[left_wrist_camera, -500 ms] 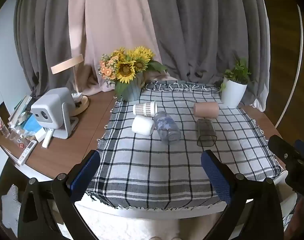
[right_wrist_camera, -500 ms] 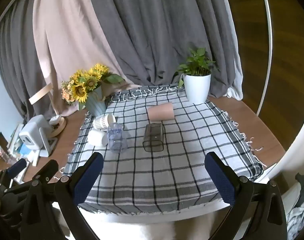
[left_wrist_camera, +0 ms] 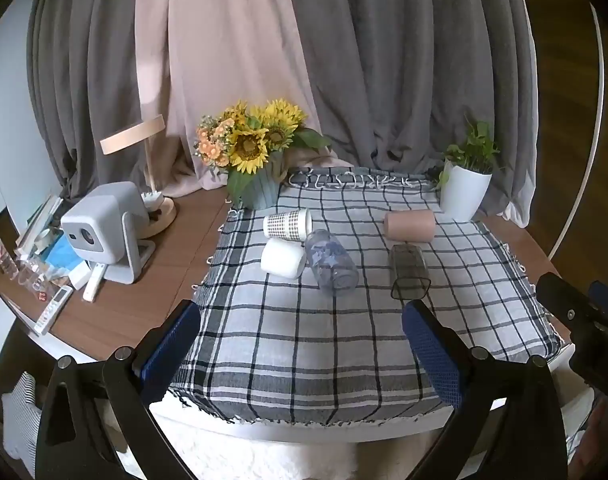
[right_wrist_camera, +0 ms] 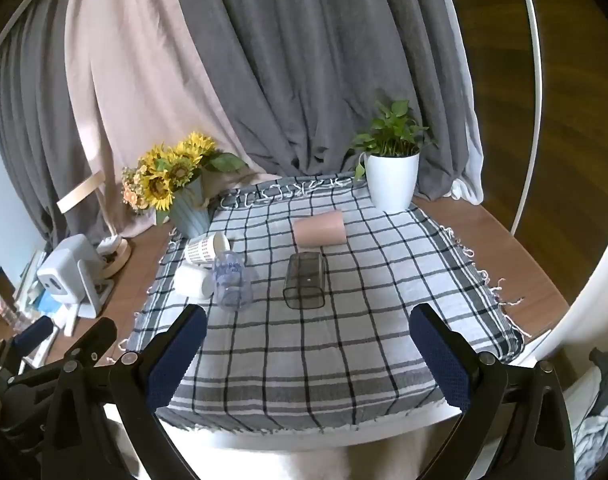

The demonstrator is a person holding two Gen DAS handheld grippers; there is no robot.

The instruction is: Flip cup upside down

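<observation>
Several cups lie on their sides on a checked cloth (left_wrist_camera: 304, 344): a patterned paper cup (left_wrist_camera: 287, 223), a white cup (left_wrist_camera: 283, 258), a clear blue-printed cup (left_wrist_camera: 332, 265), a smoky square cup (left_wrist_camera: 407, 272) and a pink cup (left_wrist_camera: 410, 226). In the right wrist view they are the patterned cup (right_wrist_camera: 205, 247), white cup (right_wrist_camera: 193, 282), clear cup (right_wrist_camera: 231, 280), smoky cup (right_wrist_camera: 306, 280) and pink cup (right_wrist_camera: 320, 230). My left gripper (left_wrist_camera: 301, 344) is open and empty, at the cloth's near edge. My right gripper (right_wrist_camera: 308, 348) is open and empty there too, and shows at the left wrist view's right edge (left_wrist_camera: 576, 316).
A sunflower vase (left_wrist_camera: 259, 188) and a white plant pot (left_wrist_camera: 464, 194) stand at the cloth's far corners. A projector (left_wrist_camera: 103, 228), a lamp (left_wrist_camera: 143, 176), remotes and clutter sit on the wooden table (left_wrist_camera: 143, 280) to the left. Curtains hang behind.
</observation>
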